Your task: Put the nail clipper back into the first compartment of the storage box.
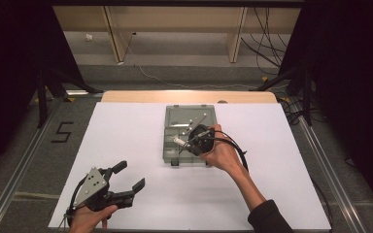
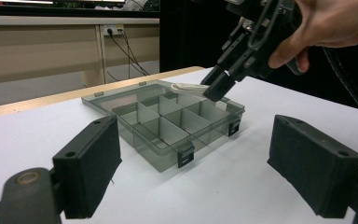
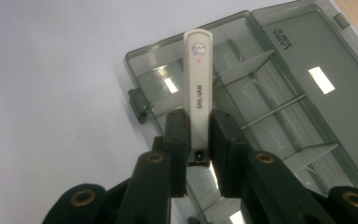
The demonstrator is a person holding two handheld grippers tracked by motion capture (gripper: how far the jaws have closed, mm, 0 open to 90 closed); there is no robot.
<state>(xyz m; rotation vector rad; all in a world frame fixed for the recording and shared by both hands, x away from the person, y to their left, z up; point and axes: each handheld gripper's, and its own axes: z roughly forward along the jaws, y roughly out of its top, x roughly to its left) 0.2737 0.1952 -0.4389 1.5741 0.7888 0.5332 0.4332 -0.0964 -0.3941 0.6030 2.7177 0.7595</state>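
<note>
The cream stick (image 3: 198, 91) is a slim, flat plastic piece with a rounded tip, the letters SHUNAN printed along its length and a small pink-and-white emblem near the end. There is one of it, clamped between the two jaws of the right gripper (image 3: 198, 140), which is closed on its lower end. It is held above the open organizer box (image 1: 172, 145), over the box's divided compartments. The box is a single smoky translucent case with its lid folded back on the far side and two dark latches on its near edge; it sits near the middle of the white table (image 1: 126, 126). The right hand (image 1: 223, 153) grips its tool from the right of the box. The left gripper (image 1: 131, 175) rests at the table's near left, well apart from the box, jaws spread wide and holding nothing.
</note>
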